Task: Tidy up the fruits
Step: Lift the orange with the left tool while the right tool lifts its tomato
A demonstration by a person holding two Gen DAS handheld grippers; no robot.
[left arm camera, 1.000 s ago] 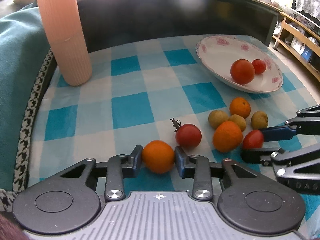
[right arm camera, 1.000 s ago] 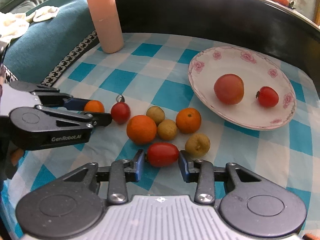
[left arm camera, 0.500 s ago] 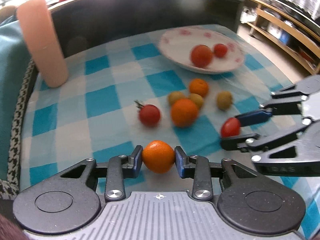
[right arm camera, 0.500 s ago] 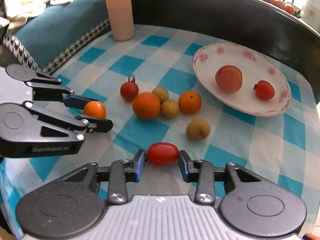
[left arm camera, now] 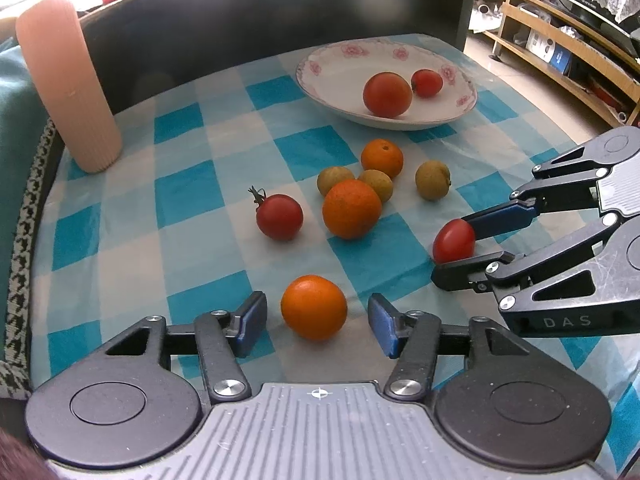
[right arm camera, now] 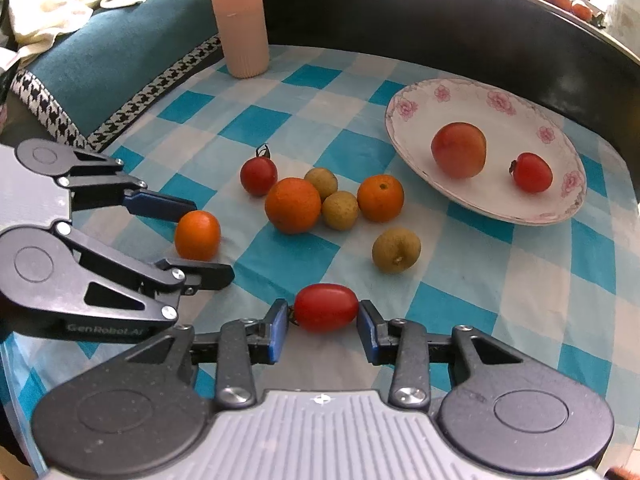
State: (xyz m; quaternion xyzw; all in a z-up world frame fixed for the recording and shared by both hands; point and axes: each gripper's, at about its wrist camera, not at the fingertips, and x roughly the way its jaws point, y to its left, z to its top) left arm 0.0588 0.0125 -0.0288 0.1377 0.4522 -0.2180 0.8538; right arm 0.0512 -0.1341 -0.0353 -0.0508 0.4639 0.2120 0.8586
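Observation:
A small orange (left arm camera: 314, 306) rests on the checked cloth between the spread fingers of my left gripper (left arm camera: 316, 324), with a gap on each side. My right gripper (right arm camera: 323, 330) is shut on an oblong red tomato (right arm camera: 326, 307), held just above the cloth. In the right wrist view the left gripper (right arm camera: 208, 240) stands open around that orange (right arm camera: 197, 235). Beyond lie a stemmed tomato (left arm camera: 279, 216), two oranges (left arm camera: 351, 208) and three brownish longans (left arm camera: 433, 174). The flowered plate (left arm camera: 340, 80) at the back right holds a big tomato (left arm camera: 387, 94) and a small one (left arm camera: 427, 83).
A tall pink ribbed cylinder (left arm camera: 68, 100) stands at the back left of the cloth. A dark raised wall (left arm camera: 280, 20) runs along the far side. A teal cushion (right arm camera: 100, 60) lies to the left, and wooden shelves (left arm camera: 560, 48) stand off to the right.
My left gripper has opened and let go of the small orange, which now sits on the cloth. Both grippers have drawn back from the fruit cluster; the right still holds the oblong tomato.

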